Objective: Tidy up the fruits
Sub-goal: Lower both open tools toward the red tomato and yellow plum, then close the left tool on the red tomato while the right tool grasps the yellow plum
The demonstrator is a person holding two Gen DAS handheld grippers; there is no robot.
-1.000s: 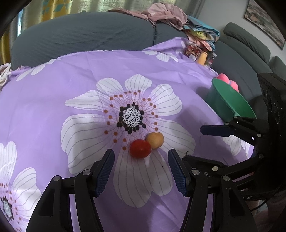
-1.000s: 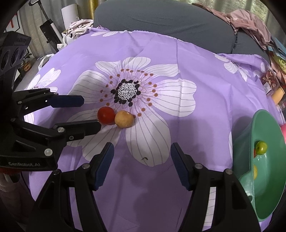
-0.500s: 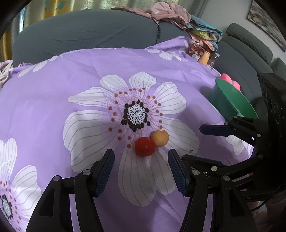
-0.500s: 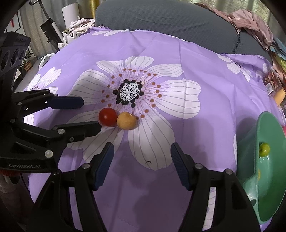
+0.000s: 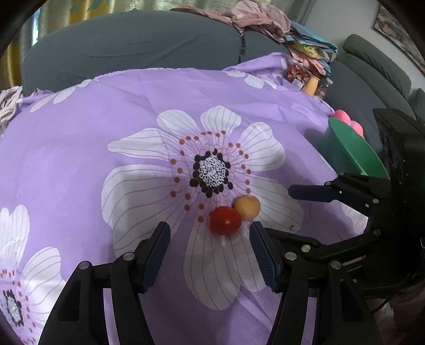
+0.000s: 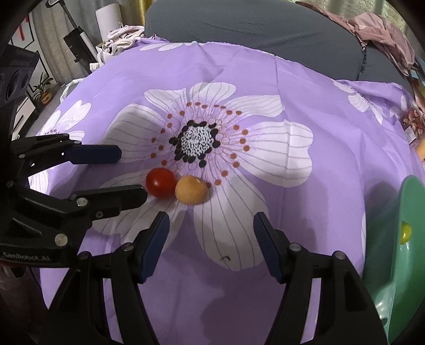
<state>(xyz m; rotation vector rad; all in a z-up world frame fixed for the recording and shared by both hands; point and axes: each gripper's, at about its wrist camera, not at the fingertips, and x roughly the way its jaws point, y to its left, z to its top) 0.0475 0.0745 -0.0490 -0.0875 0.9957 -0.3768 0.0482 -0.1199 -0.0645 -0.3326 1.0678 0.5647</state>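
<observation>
A red tomato point(image 5: 225, 220) and a yellow-orange round fruit point(image 5: 247, 207) lie touching on the purple flowered cloth point(image 5: 79, 148). My left gripper point(image 5: 209, 252) is open just short of the tomato, nothing between its pads. In the right wrist view the tomato point(image 6: 160, 182) and the orange fruit point(image 6: 191, 189) sit ahead of my open, empty right gripper point(image 6: 211, 244). The left gripper point(image 6: 130, 176) comes in from the left there, its lower finger beside the tomato. A green bowl point(image 6: 406, 238) at the right edge holds a small yellow-green fruit point(image 6: 405, 232).
A grey sofa point(image 5: 132, 47) runs behind the cloth, with piled clothes point(image 5: 260, 16) and packets on it. Pink round things point(image 5: 348, 120) show behind the green bowl point(image 5: 350, 154). White rolls and a black stand point(image 6: 79, 45) are at the far left.
Both views have drawn slightly nearer to the two fruits, which sit a little lower and more central. The fruits have not moved, and both grippers stay as wide as before.
</observation>
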